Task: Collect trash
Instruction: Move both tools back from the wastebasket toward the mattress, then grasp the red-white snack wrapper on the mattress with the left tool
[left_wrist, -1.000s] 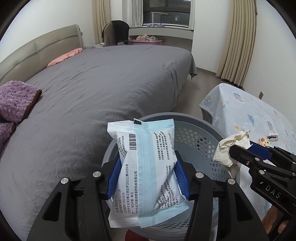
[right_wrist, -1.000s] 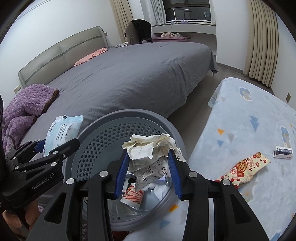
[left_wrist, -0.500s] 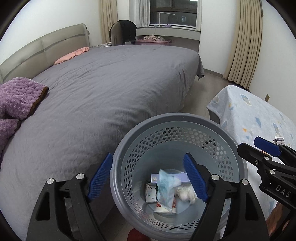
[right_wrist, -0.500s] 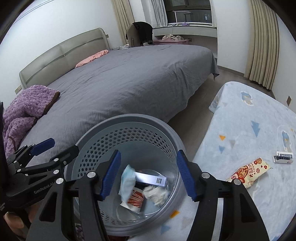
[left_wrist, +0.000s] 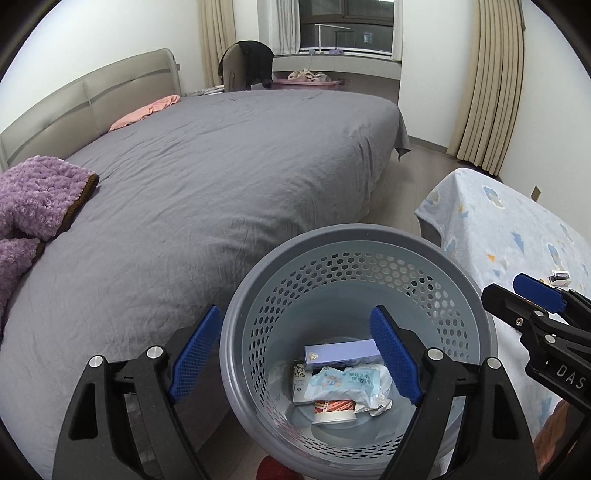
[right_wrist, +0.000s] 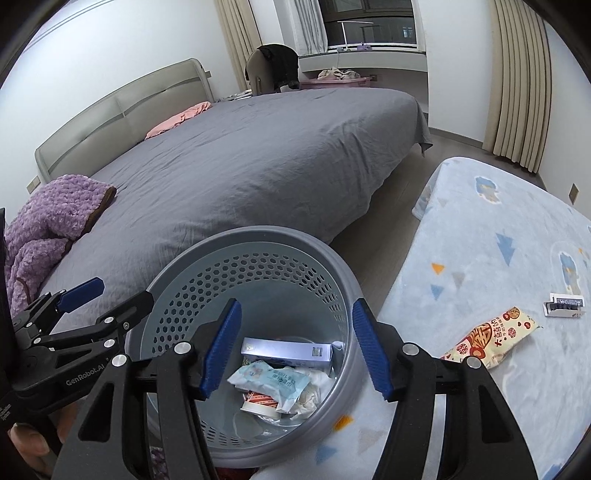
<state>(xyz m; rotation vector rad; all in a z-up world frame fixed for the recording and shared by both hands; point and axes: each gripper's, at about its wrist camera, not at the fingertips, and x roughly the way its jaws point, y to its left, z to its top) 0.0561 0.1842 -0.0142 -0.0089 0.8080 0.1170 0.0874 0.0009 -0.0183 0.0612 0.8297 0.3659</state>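
A grey perforated trash basket (left_wrist: 354, 240) stands between the bed and a low table; it also shows in the right wrist view (right_wrist: 266, 236). Inside lie a light-blue wipes pack (left_wrist: 343, 380), a lilac box (left_wrist: 340, 353), a crumpled paper (right_wrist: 308, 397) and a small red-and-white carton (left_wrist: 332, 406). My left gripper (left_wrist: 295, 354) is open and empty above the basket. My right gripper (right_wrist: 295, 349) is open and empty above it too. A red-patterned snack wrapper (right_wrist: 491, 339) and a small white packet (right_wrist: 563, 304) lie on the table.
A large bed with a grey cover (left_wrist: 221, 177) fills the left and back. A purple blanket (left_wrist: 33, 199) lies at its left edge. The low table has a light-blue patterned cloth (right_wrist: 498, 240). Curtains (left_wrist: 487, 85) hang at the right wall.
Both grippers opened. The wipes pack dropped from the left gripper and the crumpled paper from the right; both now lie in the basket.
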